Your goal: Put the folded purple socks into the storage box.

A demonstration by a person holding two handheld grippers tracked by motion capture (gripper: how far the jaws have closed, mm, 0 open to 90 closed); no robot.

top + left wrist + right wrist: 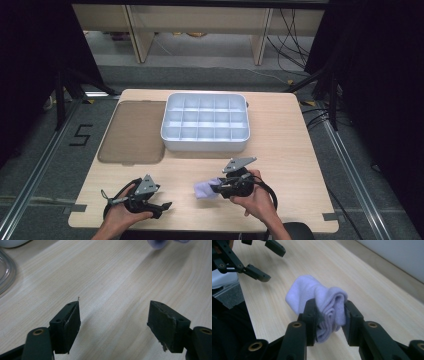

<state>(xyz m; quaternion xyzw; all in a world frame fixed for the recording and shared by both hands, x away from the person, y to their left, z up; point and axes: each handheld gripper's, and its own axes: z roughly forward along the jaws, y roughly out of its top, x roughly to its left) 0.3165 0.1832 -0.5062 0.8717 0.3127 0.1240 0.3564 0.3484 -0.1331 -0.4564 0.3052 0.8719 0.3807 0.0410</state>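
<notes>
Here, jaws pinch rolled sock [329,307].

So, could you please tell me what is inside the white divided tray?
The white divided tray shows bare compartments from the high view; its near wall hides the front row's floors.

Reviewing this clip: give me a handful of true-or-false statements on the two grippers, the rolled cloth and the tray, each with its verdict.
1. The right gripper is clamped on a rolled pale lilac cloth. True.
2. The left gripper holds the cloth too. False: its fingers stand wide apart over bare table, with nothing between them.
3. The white compartment tray has items in several cells. False: every cell that can be seen looks empty.
4. A brownish translucent lid lies flat to the left of the tray. True.
5. The cloth already rests inside the tray. False: it is at the near side of the table, in front of the tray.
</notes>
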